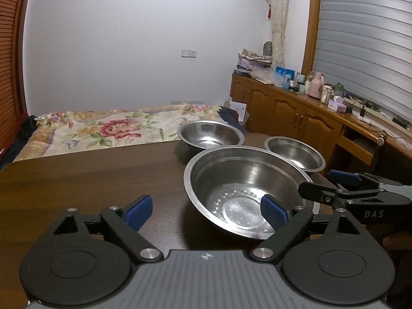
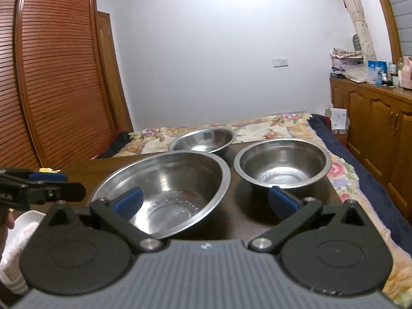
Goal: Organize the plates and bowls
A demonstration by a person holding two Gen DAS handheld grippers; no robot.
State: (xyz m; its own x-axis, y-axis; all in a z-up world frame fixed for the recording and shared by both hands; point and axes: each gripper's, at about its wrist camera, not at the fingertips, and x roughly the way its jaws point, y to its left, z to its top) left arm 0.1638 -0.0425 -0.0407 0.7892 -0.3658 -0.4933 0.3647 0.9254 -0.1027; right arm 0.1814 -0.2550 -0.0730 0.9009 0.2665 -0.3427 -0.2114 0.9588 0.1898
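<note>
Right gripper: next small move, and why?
Probably ease the right gripper forward and right toward the small bowl to take its near rim. Both it and the left gripper are open and empty, all three steel bowls sit apart on the table, and the small bowl looks fit to nest in the large bowl.

Bed (image 1: 103,131) with floral quilt lies beyond the table's (image 1: 90,180) far edge. Louvred wardrobe (image 2: 51,77) stands left of the bed. Cabinets (image 1: 288,110) run along the right wall, top crowded with bottles (image 1: 309,82) and boxes (image 1: 284,73).
</note>
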